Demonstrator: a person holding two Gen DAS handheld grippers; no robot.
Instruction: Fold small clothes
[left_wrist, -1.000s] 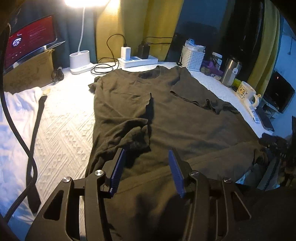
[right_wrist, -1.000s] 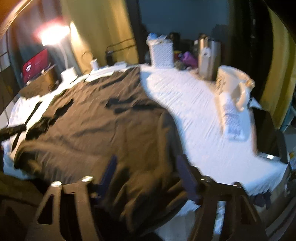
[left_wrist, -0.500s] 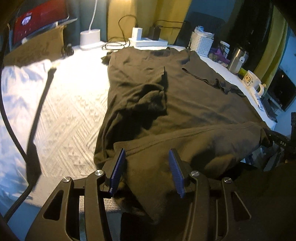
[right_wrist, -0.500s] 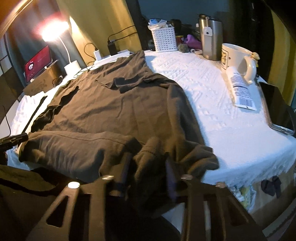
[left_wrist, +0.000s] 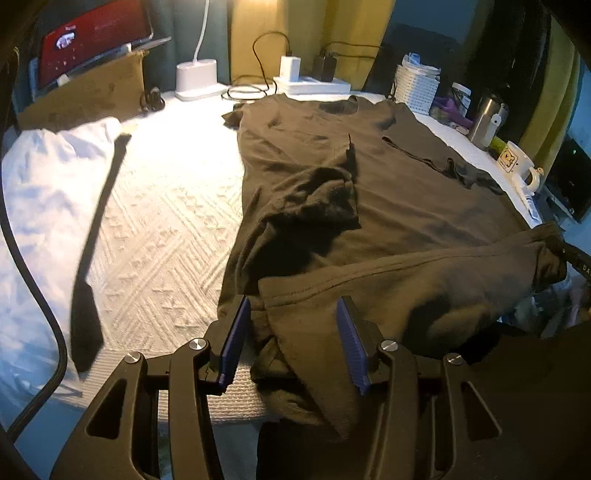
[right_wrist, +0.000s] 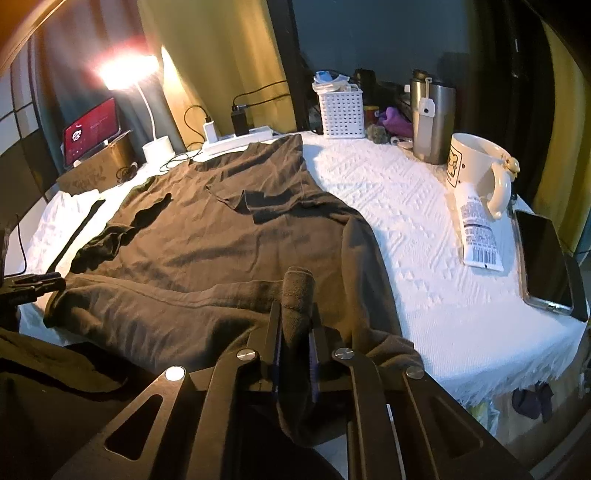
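Since a moment ago, your right gripper was closing and pinched the shirt hem. That shirt lay long-ways away from you on the bed. Your left gripper stood open around the hem's other corner.

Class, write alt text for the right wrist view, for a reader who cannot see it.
The right gripper, its jaws closing, pinches a bunched fold of the dark T-shirt at its near hem. The shirt lies spread on a white textured bedspread, with a mug, a tube and a phone to the right.
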